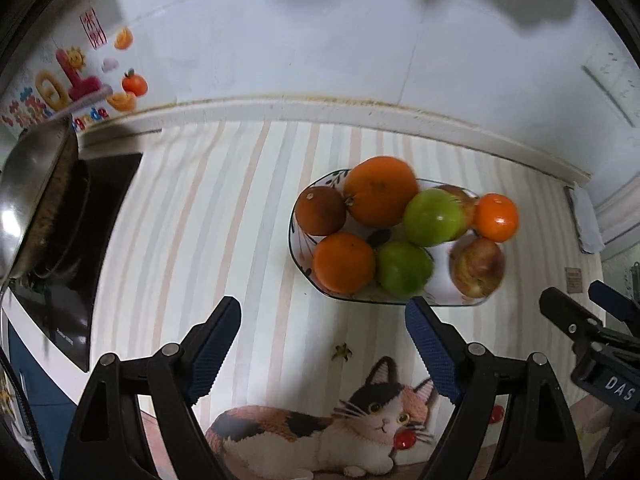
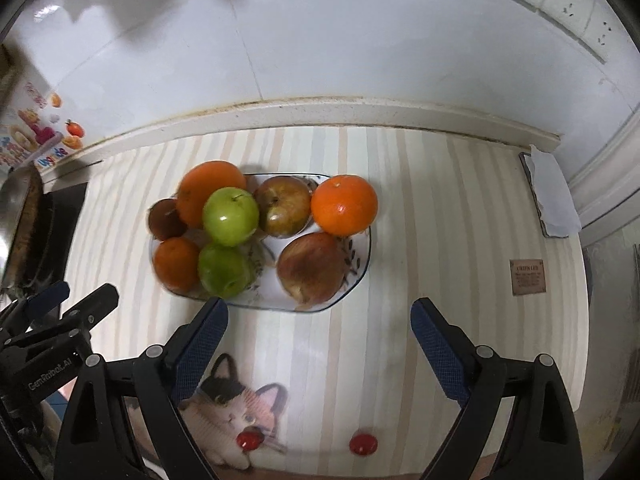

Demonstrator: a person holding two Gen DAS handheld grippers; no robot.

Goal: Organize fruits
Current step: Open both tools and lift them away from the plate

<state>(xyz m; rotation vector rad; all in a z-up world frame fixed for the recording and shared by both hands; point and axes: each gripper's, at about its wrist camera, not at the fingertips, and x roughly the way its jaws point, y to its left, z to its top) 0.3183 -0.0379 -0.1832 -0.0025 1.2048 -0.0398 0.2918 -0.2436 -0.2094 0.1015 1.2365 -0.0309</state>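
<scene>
A white plate (image 1: 291, 236) on the striped mat holds several fruits: a large orange (image 1: 380, 190), a dark brown fruit (image 1: 320, 211), two green apples (image 1: 432, 218), a red apple (image 1: 476, 266) and a small orange (image 1: 496, 217). My left gripper (image 1: 323, 306) hovers open above the mat just in front of the plate, with nothing between its fingers. In the right wrist view the same plate (image 2: 366, 268) lies ahead. My right gripper (image 2: 319, 306) is open over its near rim, also with nothing between its fingers. Each gripper shows at the edge of the other's view.
A steel pan (image 1: 36, 200) sits on a black cooktop (image 1: 112, 184) at the left. The tiled wall and its ledge run close behind the plate. A white cloth (image 2: 552, 196) lies at the right corner, a small brown label (image 2: 527, 277) near it.
</scene>
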